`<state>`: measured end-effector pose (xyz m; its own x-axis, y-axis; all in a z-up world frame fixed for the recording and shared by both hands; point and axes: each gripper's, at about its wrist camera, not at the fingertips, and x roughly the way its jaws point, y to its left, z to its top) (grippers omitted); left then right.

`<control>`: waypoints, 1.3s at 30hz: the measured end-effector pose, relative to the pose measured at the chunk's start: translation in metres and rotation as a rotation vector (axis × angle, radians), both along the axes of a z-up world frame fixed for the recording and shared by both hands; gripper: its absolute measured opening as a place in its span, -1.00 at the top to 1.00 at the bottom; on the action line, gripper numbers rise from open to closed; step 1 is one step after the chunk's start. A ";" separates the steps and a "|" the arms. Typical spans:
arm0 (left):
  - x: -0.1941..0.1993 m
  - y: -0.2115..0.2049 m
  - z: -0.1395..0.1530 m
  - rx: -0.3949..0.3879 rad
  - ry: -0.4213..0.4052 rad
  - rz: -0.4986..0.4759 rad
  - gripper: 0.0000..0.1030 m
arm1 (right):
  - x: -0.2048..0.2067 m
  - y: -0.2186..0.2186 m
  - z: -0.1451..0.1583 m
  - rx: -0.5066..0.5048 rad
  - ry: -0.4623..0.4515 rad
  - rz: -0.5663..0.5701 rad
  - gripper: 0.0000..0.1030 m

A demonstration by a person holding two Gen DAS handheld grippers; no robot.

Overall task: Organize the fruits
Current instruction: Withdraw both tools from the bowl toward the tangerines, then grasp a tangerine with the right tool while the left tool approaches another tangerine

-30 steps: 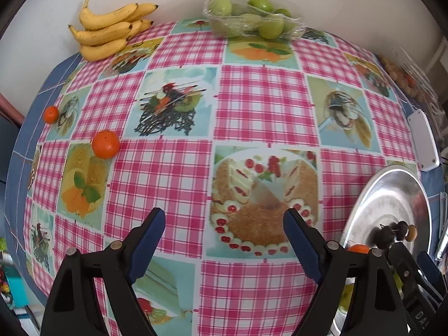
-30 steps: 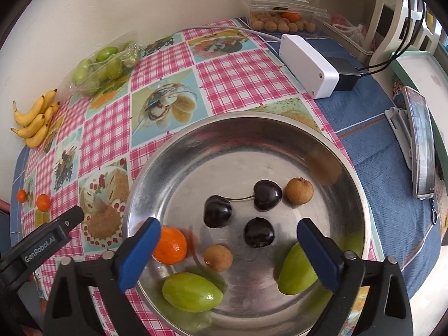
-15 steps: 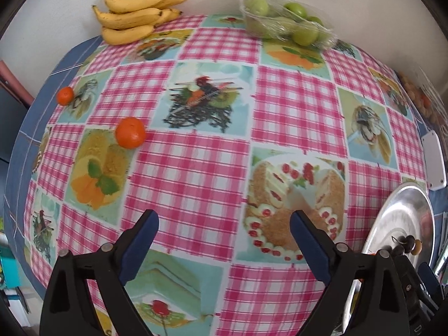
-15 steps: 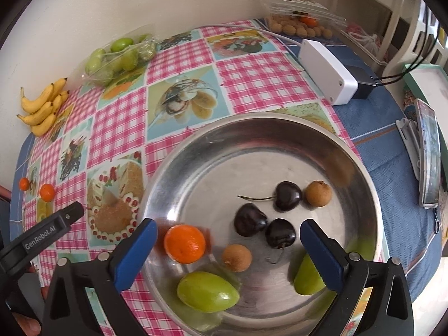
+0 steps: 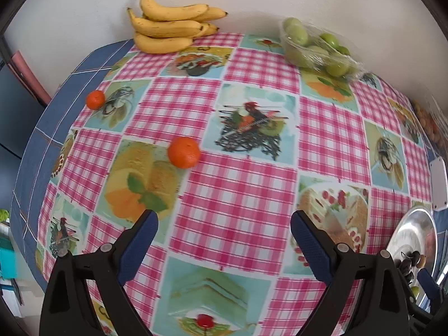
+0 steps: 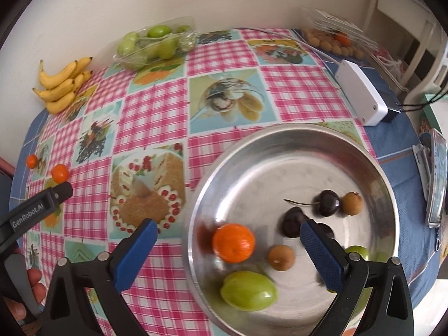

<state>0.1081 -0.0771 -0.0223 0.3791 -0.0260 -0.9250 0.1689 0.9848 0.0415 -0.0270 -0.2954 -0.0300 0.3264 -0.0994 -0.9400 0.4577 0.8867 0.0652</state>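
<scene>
- The orange fruit (image 5: 184, 151) lay alone on the checked cloth (image 5: 238, 190), far from the metal bowl (image 6: 280, 151) at the right of the table.
- It was round, so it had no long side; you could have pinched it from any way.
- From your left gripper (image 5: 224, 228), it sat farther up the table and a bit to the left, not between the fingers.
- Your left fingers (image 5: 140, 240) stood wide apart and held nothing.
- A smaller orange fruit (image 5: 95, 99) lay farther away, near the left edge.
- Your right gripper (image 6: 228, 245) hung over the near side of the bowl, its fingers wide apart and empty too.
- The bowl had an orange one (image 6: 233, 242), dark cherries (image 6: 326, 203), brown balls and green fruits in it.
- Your left hand was much nearer the loose fruit, so I think that hand should go for it.
</scene>
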 end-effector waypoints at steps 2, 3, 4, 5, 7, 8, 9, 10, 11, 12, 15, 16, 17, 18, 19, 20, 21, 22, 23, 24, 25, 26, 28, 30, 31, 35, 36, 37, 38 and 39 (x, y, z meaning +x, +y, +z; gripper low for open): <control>0.004 0.008 0.002 -0.001 -0.004 0.011 -0.86 | 0.005 0.009 0.001 0.007 -0.008 0.020 -1.00; 0.005 0.012 0.003 0.001 -0.008 0.016 -0.86 | 0.006 0.012 0.002 0.009 -0.011 0.029 -1.00; 0.006 0.016 0.004 0.006 -0.014 0.020 -0.86 | 0.009 0.017 0.002 0.009 -0.014 0.040 -1.00; 0.007 0.019 0.005 0.015 -0.020 0.026 -0.86 | 0.012 0.023 0.003 0.012 -0.018 0.054 -1.00; 0.009 0.025 0.008 0.041 -0.040 0.037 -0.86 | 0.018 0.034 0.004 0.025 -0.024 0.077 -1.00; 0.010 0.027 0.009 0.044 -0.046 0.039 -0.86 | 0.021 0.039 0.005 0.040 -0.030 0.087 -1.00; 0.010 0.030 0.011 0.045 -0.051 0.039 -0.86 | 0.024 0.044 0.004 0.057 -0.035 0.095 -1.00; 0.011 0.033 0.012 0.043 -0.054 0.038 -0.86 | 0.027 0.048 0.004 0.069 -0.038 0.101 -1.00; 0.012 0.035 0.013 0.043 -0.055 0.037 -0.86 | 0.030 0.054 0.004 0.077 -0.037 0.108 -1.00; 0.012 0.038 0.013 0.043 -0.056 0.037 -0.86 | 0.032 0.058 0.004 0.080 -0.038 0.116 -1.00; 0.014 0.044 0.013 0.023 -0.043 0.033 -0.86 | 0.040 0.070 0.003 0.091 -0.045 0.138 -1.00; 0.015 0.046 0.012 0.008 -0.033 0.030 -0.86 | 0.043 0.074 0.003 0.094 -0.047 0.143 -1.00; 0.016 0.048 0.011 -0.005 -0.023 0.027 -0.86 | 0.045 0.077 0.003 0.098 -0.050 0.147 -1.00; 0.017 0.048 0.010 -0.009 -0.018 0.025 -0.86 | 0.048 0.080 0.003 0.102 -0.053 0.154 -1.00; 0.017 0.048 0.009 -0.012 -0.014 0.018 -0.86 | 0.050 0.084 0.002 0.103 -0.054 0.162 -1.00; 0.018 0.047 0.008 -0.014 -0.012 0.011 -0.86 | 0.052 0.087 0.001 0.101 -0.050 0.174 -1.00; 0.019 0.047 0.008 -0.020 -0.007 0.006 -0.86 | 0.054 0.091 -0.001 0.101 -0.047 0.182 -1.00; 0.020 0.048 0.007 -0.030 0.001 0.002 -0.86 | 0.056 0.094 -0.002 0.103 -0.044 0.188 -1.00; 0.022 0.049 0.006 -0.041 0.008 0.001 -0.86 | 0.058 0.096 -0.004 0.107 -0.043 0.194 -1.00; 0.023 0.050 0.005 -0.049 0.018 -0.002 -0.86 | 0.060 0.099 -0.006 0.113 -0.044 0.201 -1.00; 0.025 0.052 0.005 -0.060 0.028 -0.009 -0.86 | 0.062 0.101 -0.007 0.116 -0.042 0.204 -1.00; 0.026 0.054 0.004 -0.071 0.033 -0.018 -0.86 | 0.064 0.104 -0.009 0.118 -0.040 0.208 -1.00; 0.031 0.060 0.001 -0.107 0.050 -0.029 -0.86 | 0.069 0.109 -0.012 0.127 -0.033 0.217 -1.00; 0.037 0.069 -0.003 -0.144 0.070 -0.025 -0.86 | 0.076 0.116 -0.015 0.139 -0.031 0.230 -1.00; 0.040 0.073 -0.005 -0.162 0.077 -0.026 -0.86 | 0.080 0.120 -0.016 0.144 -0.031 0.238 -1.00; 0.051 0.082 -0.008 -0.180 0.088 -0.070 -0.86 | 0.093 0.135 -0.018 0.150 -0.037 0.272 -1.00; 0.055 0.085 -0.009 -0.191 0.093 -0.089 -0.86 | 0.095 0.138 -0.019 0.152 -0.038 0.276 -1.00; 0.057 0.088 -0.009 -0.201 0.098 -0.100 -0.86 | 0.099 0.141 -0.019 0.156 -0.040 0.280 -1.00; 0.060 0.091 -0.009 -0.212 0.103 -0.112 -0.86 | 0.103 0.143 -0.020 0.160 -0.042 0.283 -1.00; 0.064 0.095 -0.010 -0.215 0.108 -0.117 -0.86 | 0.107 0.146 -0.021 0.165 -0.043 0.287 -1.00</control>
<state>0.1717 0.0181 -0.0323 0.2618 -0.2644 -0.9282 0.2740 0.9425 -0.1912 0.0795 -0.1492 -0.0505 0.3584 0.1546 -0.9207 0.1846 0.9550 0.2322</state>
